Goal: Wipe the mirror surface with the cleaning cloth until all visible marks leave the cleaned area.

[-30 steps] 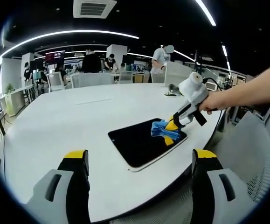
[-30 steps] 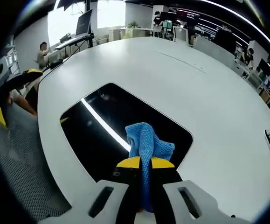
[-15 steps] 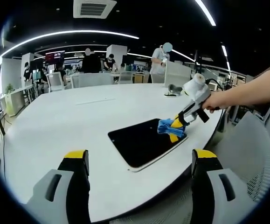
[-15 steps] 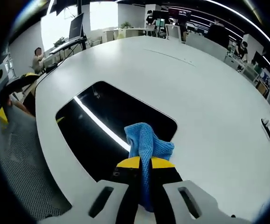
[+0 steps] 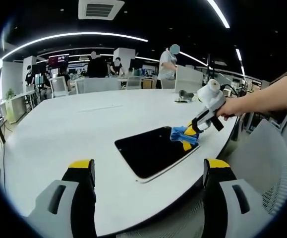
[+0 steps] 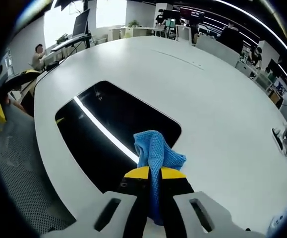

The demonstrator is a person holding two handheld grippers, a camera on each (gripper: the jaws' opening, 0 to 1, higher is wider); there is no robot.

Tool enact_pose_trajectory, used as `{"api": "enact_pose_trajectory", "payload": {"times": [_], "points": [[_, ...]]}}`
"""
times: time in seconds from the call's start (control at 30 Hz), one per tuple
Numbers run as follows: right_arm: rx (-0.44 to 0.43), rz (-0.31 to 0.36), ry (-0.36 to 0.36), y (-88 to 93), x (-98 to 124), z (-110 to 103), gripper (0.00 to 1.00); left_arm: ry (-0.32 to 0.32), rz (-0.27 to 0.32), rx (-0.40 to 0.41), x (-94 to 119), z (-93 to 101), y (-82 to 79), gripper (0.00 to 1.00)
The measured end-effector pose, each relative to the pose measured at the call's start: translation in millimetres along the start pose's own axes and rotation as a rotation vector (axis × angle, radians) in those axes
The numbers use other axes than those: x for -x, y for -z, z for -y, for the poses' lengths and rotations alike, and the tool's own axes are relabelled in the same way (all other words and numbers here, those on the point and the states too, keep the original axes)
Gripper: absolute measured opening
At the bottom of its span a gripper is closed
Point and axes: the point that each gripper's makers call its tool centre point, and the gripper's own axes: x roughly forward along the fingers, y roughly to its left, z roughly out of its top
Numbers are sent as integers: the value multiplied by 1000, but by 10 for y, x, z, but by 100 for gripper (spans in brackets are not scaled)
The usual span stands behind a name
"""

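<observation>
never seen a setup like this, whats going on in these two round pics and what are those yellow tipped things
There is no robot here. A person holds a pair of hand-held tongs in each hand, and a fisheye camera rides on each.

The left gripper view looks along the left tongs, whose yellow-tipped jaws stand wide apart and hold nothing. Across the white table you see the person's hand working the right tongs.

The right gripper view looks along the right tongs, shut on a blue cleaning cloth.

On the table lies a dark mirror, flat, reflecting a ceiling light. The cloth is pressed near the mirror's edge to wipe it.
</observation>
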Motion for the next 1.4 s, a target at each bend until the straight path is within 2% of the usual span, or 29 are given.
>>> {"api": "enact_pose_trajectory", "payload": {"times": [0.3,0.83,1.4], "points": [[8,14,16,1,13,-32,0,0,5,-3,3,-1,-10,89],[-2,48,-48,86,91,-162,0,-3,-15,-7,-7,-3,22,90],[64,36,-101,204,202,-363,0,2,-10,-6,-1,4,18,89]]}}
